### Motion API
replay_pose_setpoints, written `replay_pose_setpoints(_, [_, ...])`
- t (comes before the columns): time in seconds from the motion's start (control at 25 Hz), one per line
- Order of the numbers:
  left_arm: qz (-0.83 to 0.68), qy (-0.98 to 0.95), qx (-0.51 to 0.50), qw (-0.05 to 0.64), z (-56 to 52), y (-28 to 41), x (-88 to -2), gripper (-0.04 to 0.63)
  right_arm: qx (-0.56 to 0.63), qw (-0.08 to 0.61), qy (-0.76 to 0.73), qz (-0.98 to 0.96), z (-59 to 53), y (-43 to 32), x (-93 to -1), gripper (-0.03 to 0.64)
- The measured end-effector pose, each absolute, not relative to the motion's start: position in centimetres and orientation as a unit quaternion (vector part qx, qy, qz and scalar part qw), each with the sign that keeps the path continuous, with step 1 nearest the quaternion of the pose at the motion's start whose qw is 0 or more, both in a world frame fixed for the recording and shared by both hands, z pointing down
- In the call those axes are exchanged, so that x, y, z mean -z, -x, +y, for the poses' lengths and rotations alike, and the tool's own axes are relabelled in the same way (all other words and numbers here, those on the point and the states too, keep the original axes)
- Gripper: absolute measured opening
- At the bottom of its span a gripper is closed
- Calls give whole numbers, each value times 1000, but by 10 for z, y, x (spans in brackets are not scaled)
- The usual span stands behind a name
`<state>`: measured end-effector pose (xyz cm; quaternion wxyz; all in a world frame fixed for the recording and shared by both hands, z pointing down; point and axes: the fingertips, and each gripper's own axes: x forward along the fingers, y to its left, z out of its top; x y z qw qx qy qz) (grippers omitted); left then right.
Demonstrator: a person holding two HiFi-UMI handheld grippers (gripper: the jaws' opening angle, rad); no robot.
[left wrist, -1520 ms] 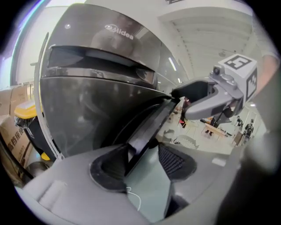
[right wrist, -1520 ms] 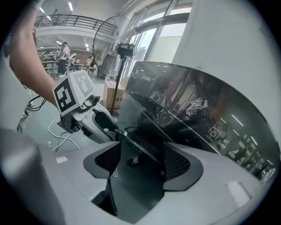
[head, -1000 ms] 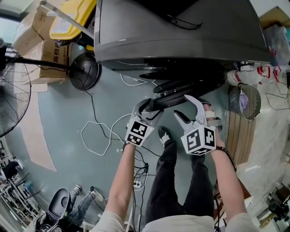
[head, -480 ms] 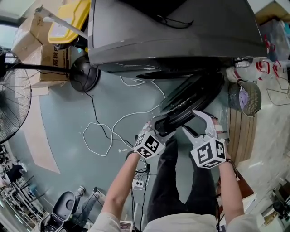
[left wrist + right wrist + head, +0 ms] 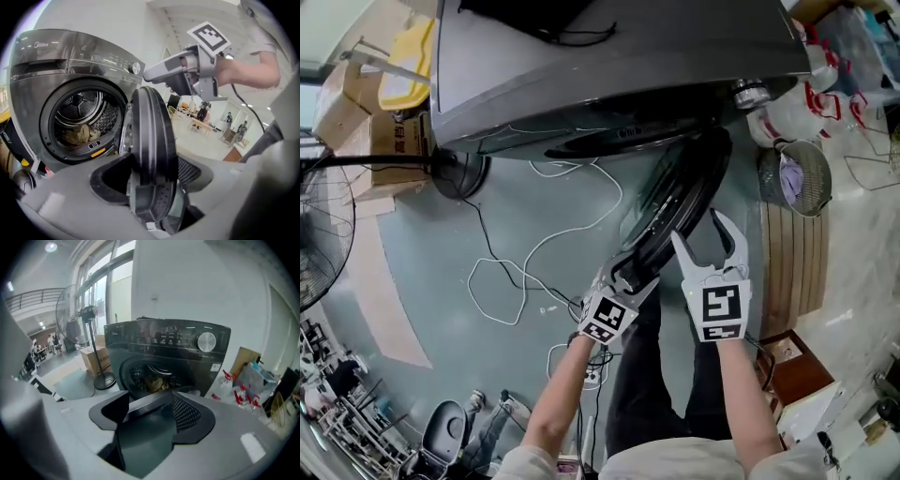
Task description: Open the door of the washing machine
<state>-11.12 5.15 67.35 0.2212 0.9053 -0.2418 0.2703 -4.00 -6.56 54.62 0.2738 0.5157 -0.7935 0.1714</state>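
Observation:
The dark grey washing machine [image 5: 609,66] [image 5: 70,70] [image 5: 164,341] fills the top of the head view. Its round black door [image 5: 680,202] [image 5: 150,136] stands swung well out from the drum, where crumpled laundry [image 5: 79,133] lies. My left gripper [image 5: 623,272] [image 5: 150,187] is shut on the door's free rim, which runs between its jaws. Just right of the door, my right gripper [image 5: 705,236] [image 5: 150,413] is open with its jaws spread wide. A dark face of the door [image 5: 140,437] shows between them, and I cannot tell whether they touch it.
A standing fan's base [image 5: 455,173] and cardboard boxes [image 5: 389,141] sit left of the machine. White cables [image 5: 525,272] loop over the floor. On the right are a wire basket [image 5: 797,178] and a wooden board [image 5: 787,272]. The person's legs [image 5: 647,375] are below the grippers.
The door has swung much further out from the machine, drawn by the left gripper shut on its rim. The right gripper has moved along beside it, still open.

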Motion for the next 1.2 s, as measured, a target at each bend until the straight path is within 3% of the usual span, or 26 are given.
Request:
replay_pose_setpoints(0.64, [-228, -898, -223, 302, 116, -4, -668, 344, -244, 261, -505, -786, -4, -30, -581, 272])
replay_pose_setpoints(0.96, [-187, -907, -228, 300, 139, -70, -668, 343, -246, 277, -477, -797, 14, -81, -586, 268])
replay_pose_setpoints(1.2, [-154, -918, -230, 283, 141, -110, -661, 276, -226, 281, -451, -816, 17, -116, -582, 267])
